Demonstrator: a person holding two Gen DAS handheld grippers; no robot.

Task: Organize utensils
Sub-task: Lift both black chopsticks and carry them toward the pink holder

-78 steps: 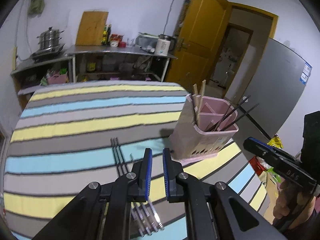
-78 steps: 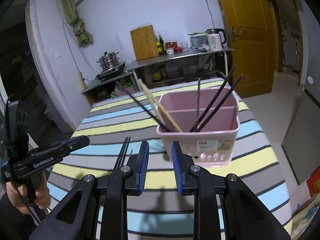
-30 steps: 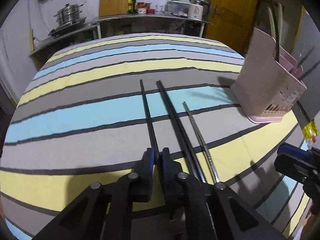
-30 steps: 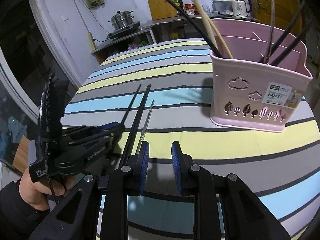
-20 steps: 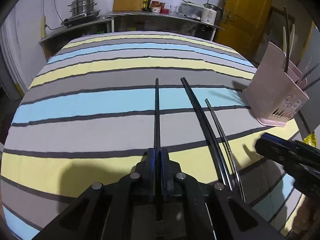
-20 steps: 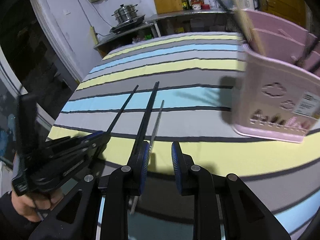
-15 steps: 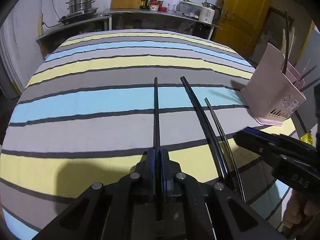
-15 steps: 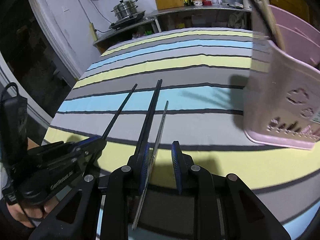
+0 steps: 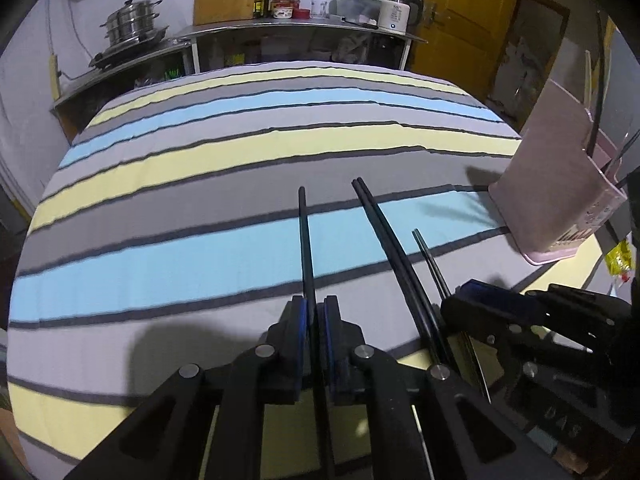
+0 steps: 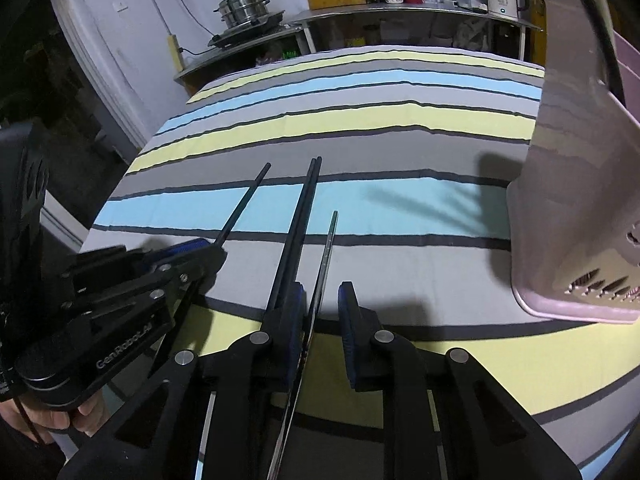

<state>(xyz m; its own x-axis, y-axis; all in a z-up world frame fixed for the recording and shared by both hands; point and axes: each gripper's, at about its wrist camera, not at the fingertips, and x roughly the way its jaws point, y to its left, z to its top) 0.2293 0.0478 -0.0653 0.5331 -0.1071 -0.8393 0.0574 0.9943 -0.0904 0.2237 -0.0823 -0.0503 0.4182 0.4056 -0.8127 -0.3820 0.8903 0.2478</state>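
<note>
My left gripper [image 9: 316, 312] is shut on a single black chopstick [image 9: 305, 240] that lies along the striped tablecloth [image 9: 200, 160]. To its right lie a pair of black chopsticks [image 9: 384, 232] and a thin metal utensil [image 9: 430, 260]. My right gripper [image 10: 322, 304] is low over that metal utensil [image 10: 329, 240]. Its jaws are closing, with the handle between them near the left pad and the right pad still clear of it. The paired chopsticks [image 10: 300, 216] run just left of it. The pink utensil basket [image 10: 572, 200] stands at the right with chopsticks upright in it.
The left gripper [image 10: 192, 252] and the hand [image 10: 60, 420] holding it fill the lower left of the right wrist view. Behind the table, a steel counter [image 9: 280, 32] carries pots, bottles and a kettle. A yellow door [image 9: 472, 12] is at the back right.
My left gripper closed on one chopstick and drew it left, away from the pair. My right gripper came down and forward over the metal utensil, and its jaws narrowed.
</note>
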